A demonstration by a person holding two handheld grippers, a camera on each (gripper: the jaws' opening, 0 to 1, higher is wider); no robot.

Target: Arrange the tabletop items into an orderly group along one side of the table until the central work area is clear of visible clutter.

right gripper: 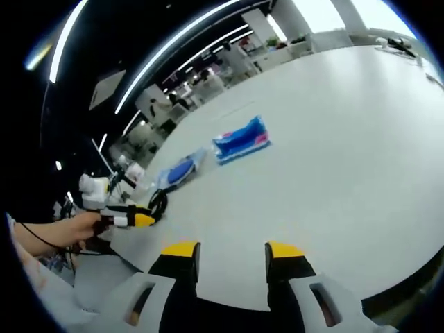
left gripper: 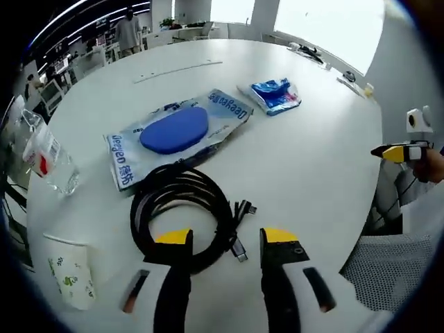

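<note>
Opposite table edges, shared blue packets [left gripper: 275,95]

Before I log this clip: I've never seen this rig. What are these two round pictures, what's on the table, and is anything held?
A person holds a pair of tongs in each hand, each carrying a camera looking along its yellow-tipped jaws. In the left gripper view, the left tongs hover open over a coiled black cable. On the white table beyond lie a blue pad in a clear bag, a small blue packet, a plastic bottle and a paper cup. The right tongs are open at the table's edge. Nothing is held.
</note>
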